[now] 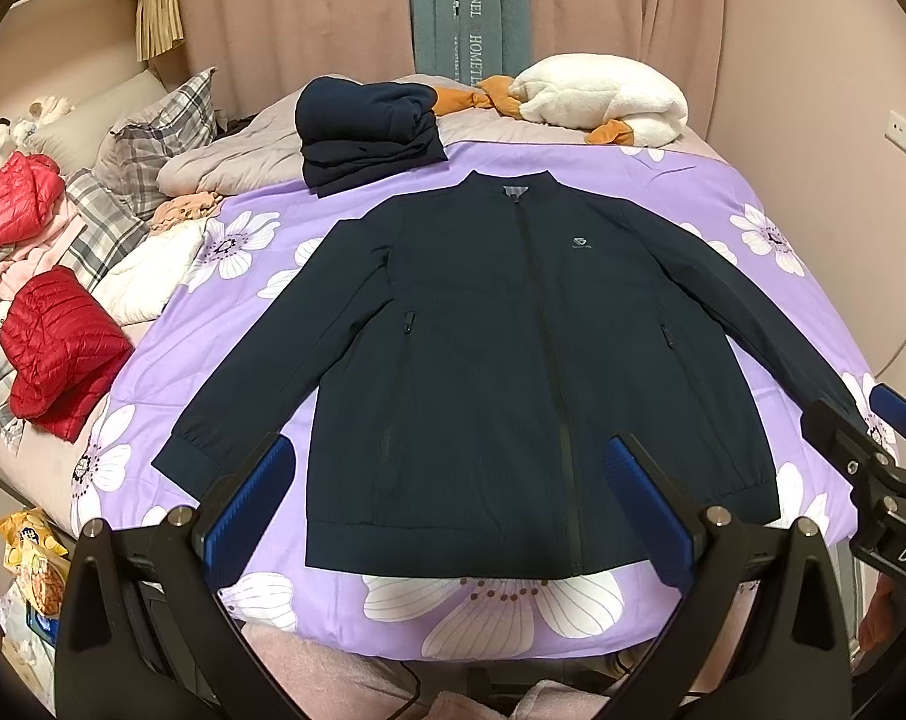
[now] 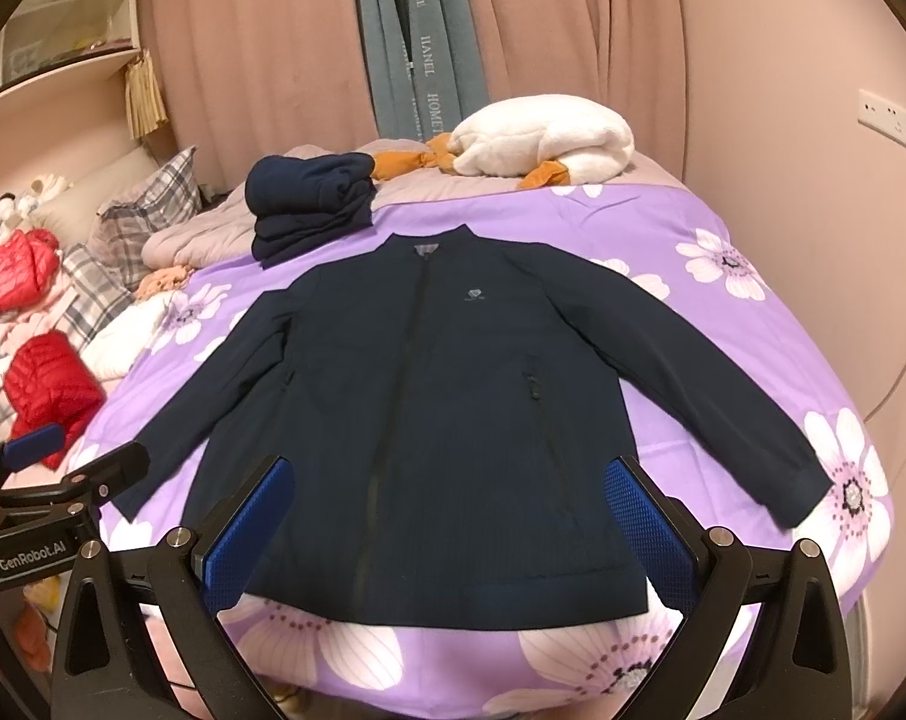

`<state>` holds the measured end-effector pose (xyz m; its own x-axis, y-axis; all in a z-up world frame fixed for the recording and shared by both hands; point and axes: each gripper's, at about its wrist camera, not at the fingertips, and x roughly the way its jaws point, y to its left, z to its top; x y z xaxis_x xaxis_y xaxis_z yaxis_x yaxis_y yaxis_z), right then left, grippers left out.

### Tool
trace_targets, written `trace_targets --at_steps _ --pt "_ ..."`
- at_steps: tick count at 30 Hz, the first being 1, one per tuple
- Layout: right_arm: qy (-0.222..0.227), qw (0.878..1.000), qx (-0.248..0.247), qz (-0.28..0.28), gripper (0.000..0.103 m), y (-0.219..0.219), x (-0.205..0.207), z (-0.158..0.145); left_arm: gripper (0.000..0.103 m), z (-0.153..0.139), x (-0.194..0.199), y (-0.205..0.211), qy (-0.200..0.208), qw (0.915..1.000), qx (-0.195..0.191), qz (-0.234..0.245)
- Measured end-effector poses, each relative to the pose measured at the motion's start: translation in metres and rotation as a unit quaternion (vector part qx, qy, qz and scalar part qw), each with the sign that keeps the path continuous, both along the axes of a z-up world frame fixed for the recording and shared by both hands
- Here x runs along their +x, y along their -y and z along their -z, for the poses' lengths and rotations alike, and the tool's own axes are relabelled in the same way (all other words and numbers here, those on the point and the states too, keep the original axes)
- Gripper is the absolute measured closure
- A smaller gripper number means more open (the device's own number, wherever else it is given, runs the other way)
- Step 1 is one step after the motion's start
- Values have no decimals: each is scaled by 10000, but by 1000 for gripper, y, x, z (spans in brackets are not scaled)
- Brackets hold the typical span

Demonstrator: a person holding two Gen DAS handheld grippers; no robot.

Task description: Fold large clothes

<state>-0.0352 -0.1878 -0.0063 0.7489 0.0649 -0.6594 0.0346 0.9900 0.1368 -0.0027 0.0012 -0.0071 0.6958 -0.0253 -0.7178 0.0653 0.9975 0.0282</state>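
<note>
Jacket [image 1: 513,360], navy and zipped, lies flat with both sleeves spread.

A big bed [image 1: 753,324] wears a purple cover with white flowers. Right in front of the open jaws, a dark blue jacket [image 1: 513,330] lies flat, sleeves spread wide. Past it sits a pile of folded dark clothes [image 1: 369,138]. Far beyond rests a white fluffy blanket [image 1: 609,96]. Off to the left lie red puffy coats [image 1: 57,354].

"GenRobot.AI" on left gripper [image 2: 75,456]; hanging towel [image 2: 429,78] perhaps "HANEL"
</note>
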Motion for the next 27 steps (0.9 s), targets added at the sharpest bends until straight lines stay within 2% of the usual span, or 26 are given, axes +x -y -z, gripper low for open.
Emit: trace_targets --at_steps 13,15,17,19,21,22,23,25,26,27 --pt "13 9999 54 86 1 5 -3 0 0 1 -5 4 27 9999 -29 96" --pt "112 9996 214 130 1 11 -4 1 0 4 -2 1 48 9995 -274 138" --pt "243 9977 634 73 1 26 -5 7 0 11 5 -7 -71 9968 -755 253" --pt "317 9922 1201 119 1 51 -5 19 0 27 18 -20 -422 9857 -1570 453" --pt "273 9822 1837 280 1 80 -4 37 0 46 30 -31 -692 9685 -2333 536" --pt "232 9713 2325 455 1 104 -4 54 0 58 36 -37 -792 9602 -2629 509" --pt "213 9584 2759 702 1 126 -6 71 0 69 41 -40 -860 9560 -2768 462" --pt "222 9355 3312 1214 1 159 -15 100 0 83 46 -44 -876 9543 -2833 361" --pt "192 9229 3535 1516 1 179 -22 119 0 89 48 -47 -863 9529 -2890 321" --pt "163 9167 3605 1715 1 190 -27 131 0 92 51 -48 -860 9503 -2979 287"
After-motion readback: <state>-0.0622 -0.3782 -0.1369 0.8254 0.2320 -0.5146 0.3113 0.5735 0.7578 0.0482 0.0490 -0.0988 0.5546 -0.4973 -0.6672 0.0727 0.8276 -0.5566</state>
